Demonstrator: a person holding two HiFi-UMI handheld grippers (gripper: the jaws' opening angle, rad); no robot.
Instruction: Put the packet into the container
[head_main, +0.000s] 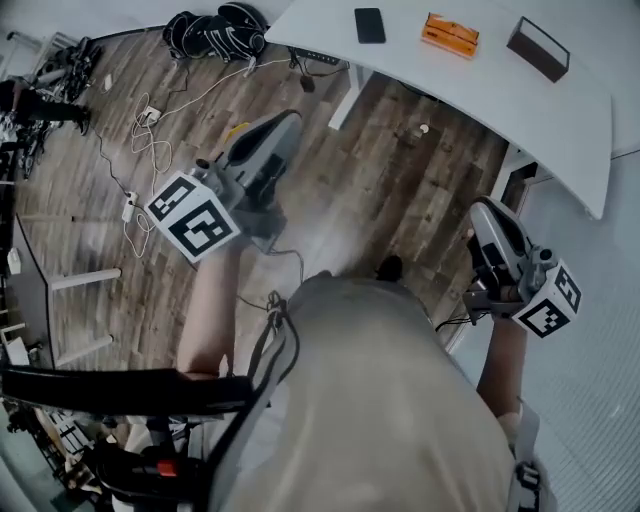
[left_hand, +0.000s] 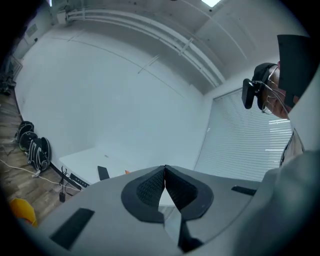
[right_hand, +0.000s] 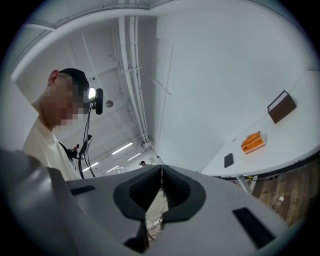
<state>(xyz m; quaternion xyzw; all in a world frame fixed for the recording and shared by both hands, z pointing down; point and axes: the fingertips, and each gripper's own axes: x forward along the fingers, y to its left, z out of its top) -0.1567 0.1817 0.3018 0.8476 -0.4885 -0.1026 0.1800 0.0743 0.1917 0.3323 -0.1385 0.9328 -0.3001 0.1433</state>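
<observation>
Both pairs of jaws are closed and hold nothing; on my left gripper (left_hand: 164, 171) the two dark pads (left_hand: 149, 189) meet in one thin line, and on my right gripper (right_hand: 161, 171) it is the same, with only the room showing behind the line.

From the head view, each gripper is held out in front of the body, one on each side of the torso, well apart from the other; the left forearm (head_main: 205, 315) reaches forward and the gripper on it points about level toward the white table (head_main: 520, 110); the right forearm (head_main: 500, 365) is more bent, and its gripper points a little upward toward the same table; both hang in the air above the wooden floor (head_main: 400, 180) and touch nothing.

On the table lies the orange packet (head_main: 449, 34), flat; near it on one side stands the dark container (head_main: 537, 48), and on the other side lies a black phone (head_main: 369, 25); the packet is outside the container and apart from it.
</observation>
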